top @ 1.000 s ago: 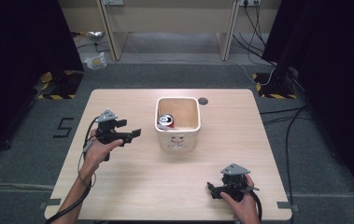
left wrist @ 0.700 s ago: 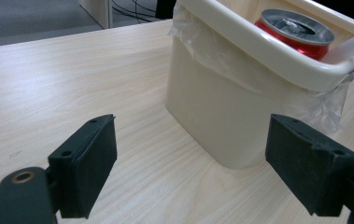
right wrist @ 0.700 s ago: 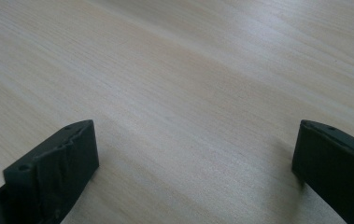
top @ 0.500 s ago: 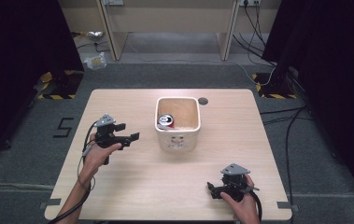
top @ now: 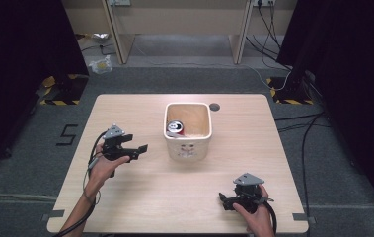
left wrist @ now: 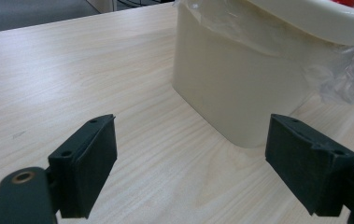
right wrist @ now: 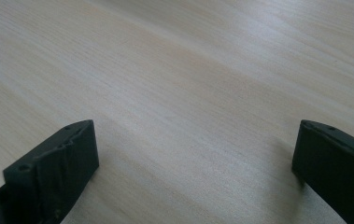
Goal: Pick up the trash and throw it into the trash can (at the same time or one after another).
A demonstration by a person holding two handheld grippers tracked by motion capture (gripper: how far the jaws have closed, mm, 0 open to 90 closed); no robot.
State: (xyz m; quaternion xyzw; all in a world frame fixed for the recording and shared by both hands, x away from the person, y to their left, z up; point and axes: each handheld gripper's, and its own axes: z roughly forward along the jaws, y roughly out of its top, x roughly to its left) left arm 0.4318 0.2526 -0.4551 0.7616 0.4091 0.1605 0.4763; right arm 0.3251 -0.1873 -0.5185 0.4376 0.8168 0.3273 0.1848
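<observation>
High view shows the can [top: 176,127] already inside the bin [top: 188,148] at the counter's [top: 140,197] middle. Left tongs [top: 142,148] and right tongs [top: 222,200] are wide open, holding nothing. Little looks left.

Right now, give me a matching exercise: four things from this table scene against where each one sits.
Things:
1. can
2. cream bin
3. left claw
4. right claw

Places:
A. near the table's front edge
B. inside the bin
C. middle of the table
D. just left of the bin, jaws open toward it

Pairs: 1-B, 2-C, 3-D, 4-A
</observation>
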